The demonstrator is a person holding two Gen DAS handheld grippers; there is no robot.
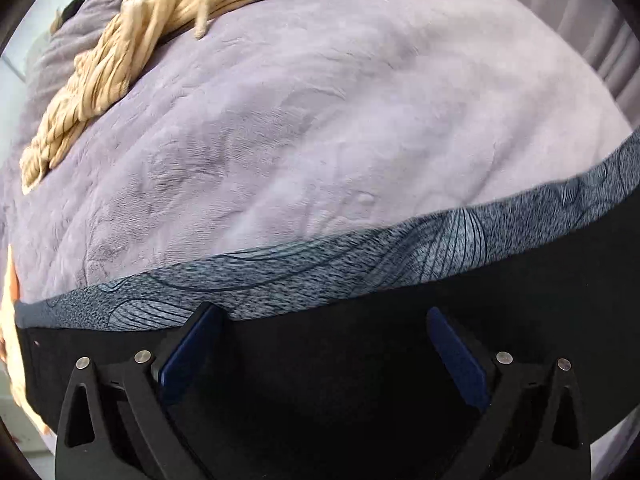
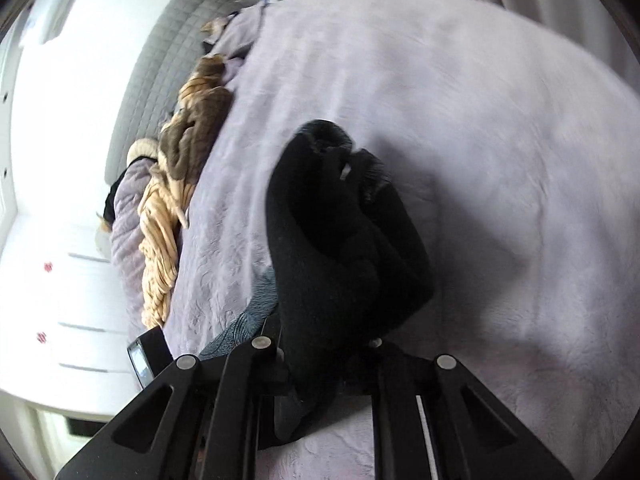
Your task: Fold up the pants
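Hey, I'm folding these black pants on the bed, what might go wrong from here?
The right gripper holds a thick bunch of black pants, so layers may slip out or fold crooked. The left gripper is open over the patterned waistband, holding nothing, so that end could drag. The tan blanket lies nearby and could snag.

A lilac plush bedspread (image 1: 320, 120) meets a grey quilted headboard (image 2: 160, 60), white wall (image 2: 80, 80) behind.
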